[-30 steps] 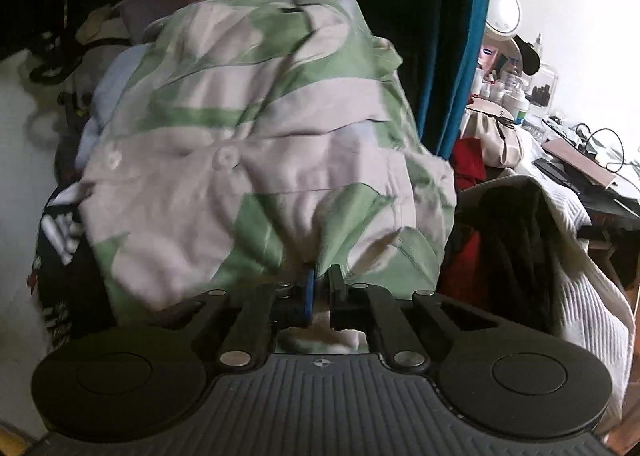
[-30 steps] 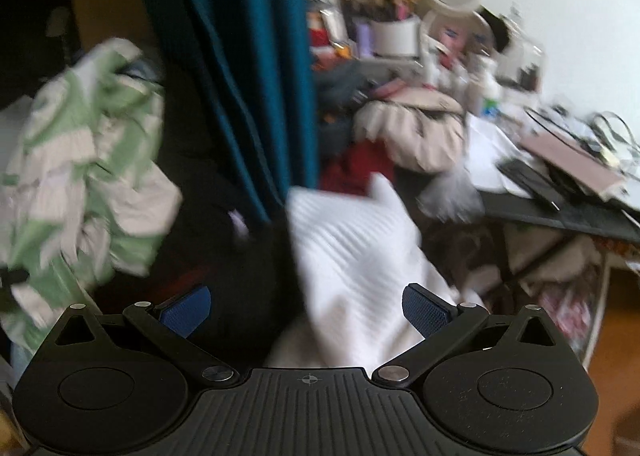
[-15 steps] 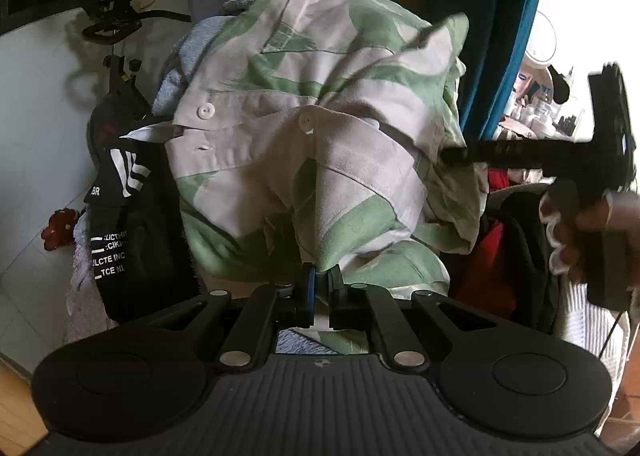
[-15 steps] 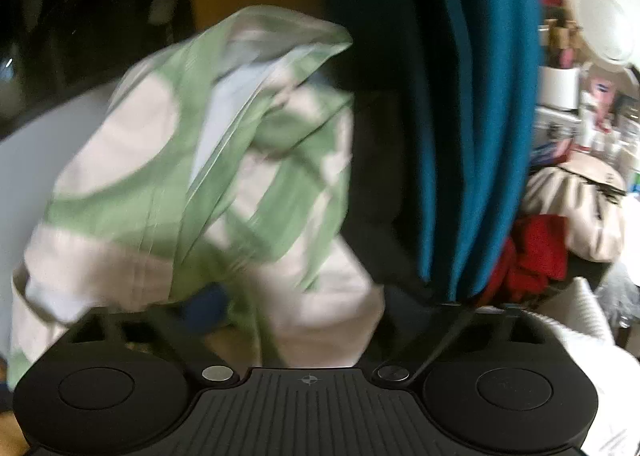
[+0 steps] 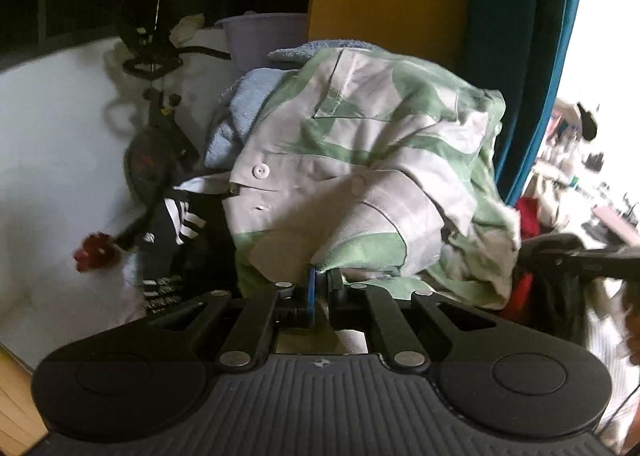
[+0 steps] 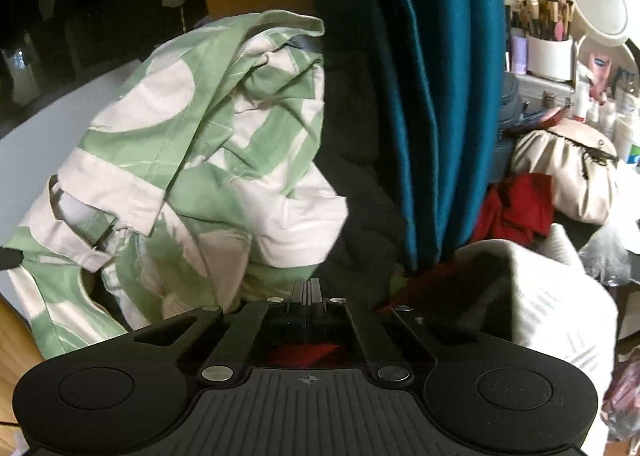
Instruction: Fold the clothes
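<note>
Teal curtain (image 6: 432, 96) behind – soft, limp shirt (image 5: 360, 176) pinched by left hand-held gripper (image 5: 322, 284); right hand-held gripper (image 6: 308, 292) clenched empty – take the collar.

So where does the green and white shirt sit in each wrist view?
Left wrist: the green and white shirt fills the centre, just above the left gripper, which pinches its lower edge.
Right wrist: it hangs at the left, up and left of the right gripper.
Shared landmark: the teal curtain, just right of the shirt.

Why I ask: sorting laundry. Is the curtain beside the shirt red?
No, the curtain hanging right of the green-and-white shirt is teal blue.
</note>
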The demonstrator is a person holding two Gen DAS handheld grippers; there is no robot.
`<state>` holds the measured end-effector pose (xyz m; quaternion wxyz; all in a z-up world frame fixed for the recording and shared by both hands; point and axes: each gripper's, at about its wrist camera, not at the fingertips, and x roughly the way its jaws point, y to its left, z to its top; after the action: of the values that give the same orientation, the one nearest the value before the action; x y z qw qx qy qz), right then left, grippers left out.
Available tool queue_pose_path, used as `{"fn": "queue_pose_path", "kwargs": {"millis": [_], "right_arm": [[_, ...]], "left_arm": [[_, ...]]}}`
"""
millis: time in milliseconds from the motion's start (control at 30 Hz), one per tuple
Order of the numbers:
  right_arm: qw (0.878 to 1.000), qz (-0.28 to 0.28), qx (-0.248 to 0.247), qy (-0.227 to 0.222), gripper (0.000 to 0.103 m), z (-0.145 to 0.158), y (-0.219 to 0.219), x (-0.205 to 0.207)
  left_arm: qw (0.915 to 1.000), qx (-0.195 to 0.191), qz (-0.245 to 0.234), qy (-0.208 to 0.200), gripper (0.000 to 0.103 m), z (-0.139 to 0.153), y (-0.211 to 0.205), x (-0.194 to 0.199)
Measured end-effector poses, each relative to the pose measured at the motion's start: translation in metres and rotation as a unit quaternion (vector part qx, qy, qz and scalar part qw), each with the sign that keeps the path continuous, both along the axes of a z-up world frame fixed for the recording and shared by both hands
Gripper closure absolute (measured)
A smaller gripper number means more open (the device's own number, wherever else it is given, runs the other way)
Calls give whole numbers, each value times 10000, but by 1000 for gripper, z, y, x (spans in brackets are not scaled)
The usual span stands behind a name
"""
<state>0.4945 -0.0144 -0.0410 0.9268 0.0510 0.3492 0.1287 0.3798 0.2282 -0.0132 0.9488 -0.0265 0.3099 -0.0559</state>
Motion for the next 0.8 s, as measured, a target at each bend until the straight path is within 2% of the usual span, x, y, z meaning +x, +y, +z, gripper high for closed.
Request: {"fn": "queue_pose_path", "kwargs": {"millis": [67, 167, 233, 300, 400, 433, 467, 500, 733, 800], "right_arm": [[10000, -8, 83, -11, 94, 1, 0, 1], [9999, -97, 70, -55, 83, 2, 2, 3], [9999, -121, 52, -51, 81, 1, 5, 7], [9999, -139, 39, -34, 70, 0, 8, 8], [9999, -164, 5, -47, 59, 1, 11, 9], [9998, -176, -12, -52, 55, 1, 12, 9], [9998, -190, -29, -58, 50, 1, 13, 10], [9997, -210, -52, -66, 50, 2, 13, 11], [9997, -177, -145, -2, 50, 0, 18, 21], [9997, -152, -166, -7, 43, 0, 21, 24]], "left_arm": [[9999, 76, -72, -5, 94, 1, -5, 4], [9992, 99, -381, -12, 83, 4, -15, 17], [9984, 210, -530, -6, 61, 3, -22, 29], [9976, 239, -641, 58, 52, 0, -28, 41], [9968, 239, -744, 185, 51, -7, -33, 58], [9966, 251, -763, 200, 51, -10, -34, 62], [9964, 256, -785, 206, 60, -11, -35, 65], [9966, 210, -778, 186, 90, -11, -34, 65], [9979, -136, -623, -94, 95, 4, -19, 45], [9981, -302, -515, -164, 95, 11, -10, 37]]}}
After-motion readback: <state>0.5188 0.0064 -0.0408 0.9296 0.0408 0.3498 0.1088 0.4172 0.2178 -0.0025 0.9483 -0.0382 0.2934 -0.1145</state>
